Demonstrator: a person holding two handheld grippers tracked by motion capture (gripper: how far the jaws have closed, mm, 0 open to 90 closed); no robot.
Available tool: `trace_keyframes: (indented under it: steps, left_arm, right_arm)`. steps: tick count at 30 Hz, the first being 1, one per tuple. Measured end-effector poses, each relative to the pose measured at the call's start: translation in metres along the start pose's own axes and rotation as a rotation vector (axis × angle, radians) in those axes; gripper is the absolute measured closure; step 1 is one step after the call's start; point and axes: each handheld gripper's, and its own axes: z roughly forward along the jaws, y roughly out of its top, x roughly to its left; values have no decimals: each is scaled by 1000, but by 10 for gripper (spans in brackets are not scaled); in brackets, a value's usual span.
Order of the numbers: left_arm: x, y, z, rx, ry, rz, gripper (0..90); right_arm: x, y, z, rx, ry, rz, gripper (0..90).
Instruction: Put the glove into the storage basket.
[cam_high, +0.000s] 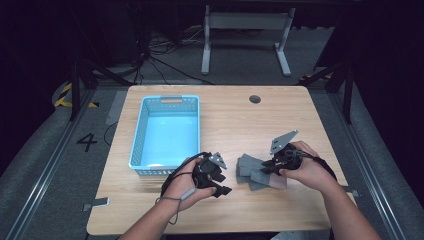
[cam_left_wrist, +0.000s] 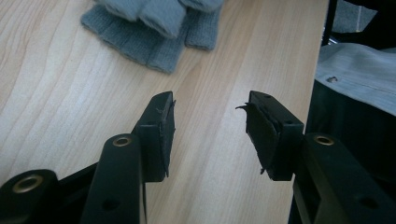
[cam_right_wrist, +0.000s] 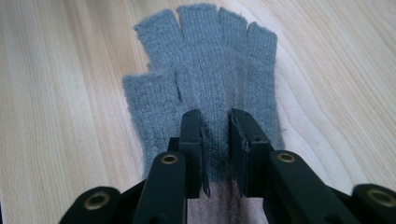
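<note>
R hand-held gripper (cam_right_wrist: 216, 154) pinches grey glove (cam_right_wrist: 205, 70), cuff hidden; L (cam_left_wrist: 210, 135) released.

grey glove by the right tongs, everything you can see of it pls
The glove is grey knit, wool-like and fingerless: four short open-ended fingers and a thumb stub. It lies flat on the table, fingers pointing away from the right tongs. The tongs stand over its palm with a fold of knit between their narrow-set pads. In the high view it lies right of the basket.

Matt knitted glove (cam_right_wrist: 205, 88), wood-grain table (cam_right_wrist: 60, 93)
</note>
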Motion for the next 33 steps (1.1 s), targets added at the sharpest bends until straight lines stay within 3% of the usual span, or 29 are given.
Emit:
trace_keyframes:
  steps: [2,7,13,18,21,25,33]
  left_arm:
    - [0,0,3,-1,0,-2,546]
    - [2,-1,9,5,1,-7,569]
    - [2,1,14,3,4,-2,646]
    - [4,3,19,-22,21,-26,699]
    - [6,6,24,-21,24,-39,711]
    - [8,9,32,0,37,-30,695]
    - [13,12,48,6,46,-62,679]
  right_arm:
    - [1,1,5,22,-6,-26,819]
    - [0,-1,9,29,-3,-15,794]
    - [3,-7,-5,-27,-8,9,761]
    - [1,-23,-23,-87,-53,60,739]
    - [0,-42,-33,-120,-91,109,727]
    - [-1,-55,-37,-130,-110,137,721]
    - [-15,-82,-34,-74,-161,209,701]
